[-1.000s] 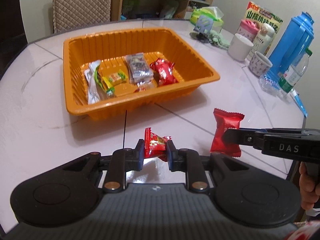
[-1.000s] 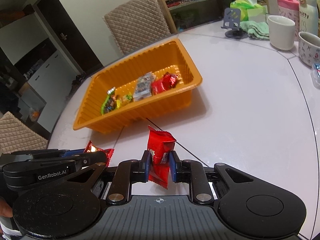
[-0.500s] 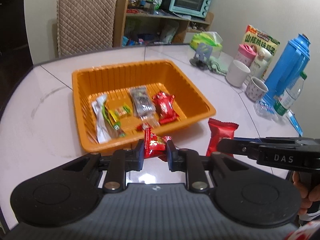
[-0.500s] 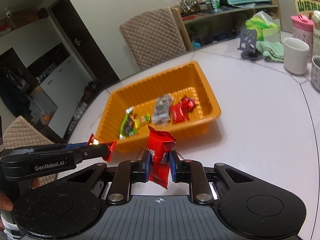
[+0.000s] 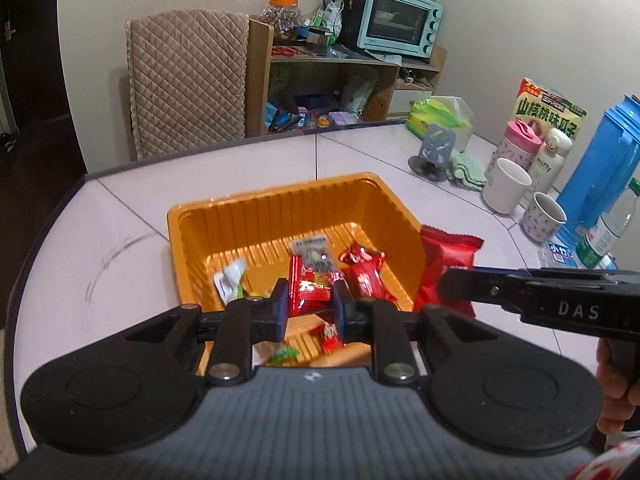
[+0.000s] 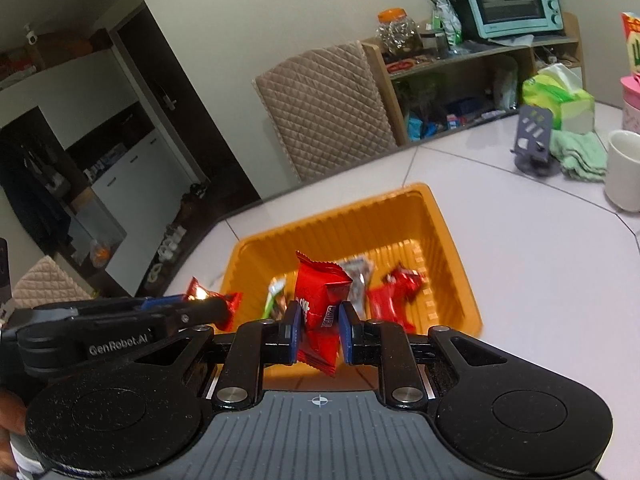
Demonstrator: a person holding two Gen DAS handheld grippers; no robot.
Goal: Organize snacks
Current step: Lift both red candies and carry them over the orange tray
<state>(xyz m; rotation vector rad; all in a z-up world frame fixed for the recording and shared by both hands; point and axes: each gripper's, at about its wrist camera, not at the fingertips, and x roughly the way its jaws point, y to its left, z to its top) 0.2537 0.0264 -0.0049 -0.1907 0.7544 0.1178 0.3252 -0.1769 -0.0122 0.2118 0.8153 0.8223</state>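
An orange tray point(image 5: 208, 220) point(image 6: 452, 240) sits on the white table with several wrapped snacks in it, among them a red candy point(image 5: 366, 272) point(image 6: 394, 292) and a grey packet point(image 5: 314, 250). My left gripper point(image 5: 308, 306) is shut on a shiny red snack wrapper point(image 5: 310, 288) above the tray's near side; in the right wrist view that gripper point(image 6: 222, 310) comes in from the left with the wrapper. My right gripper point(image 6: 319, 332) is shut on a red snack packet point(image 6: 320, 300), also over the tray's near edge; the left wrist view shows that packet point(image 5: 444, 258) at the tray's right rim.
Along the table's right side stand a white mug point(image 5: 506, 190), a patterned cup point(image 5: 542, 216), a blue thermos point(image 5: 600, 168), a water bottle point(image 5: 610, 232), a pink flask point(image 5: 516, 144) and a phone stand point(image 5: 434, 152). A quilted chair point(image 5: 188, 80) and a shelf with an oven point(image 5: 400, 16) lie beyond.
Both grippers have risen and moved forward with their red snacks, from above the bare table in front of the tray to over its near edge.
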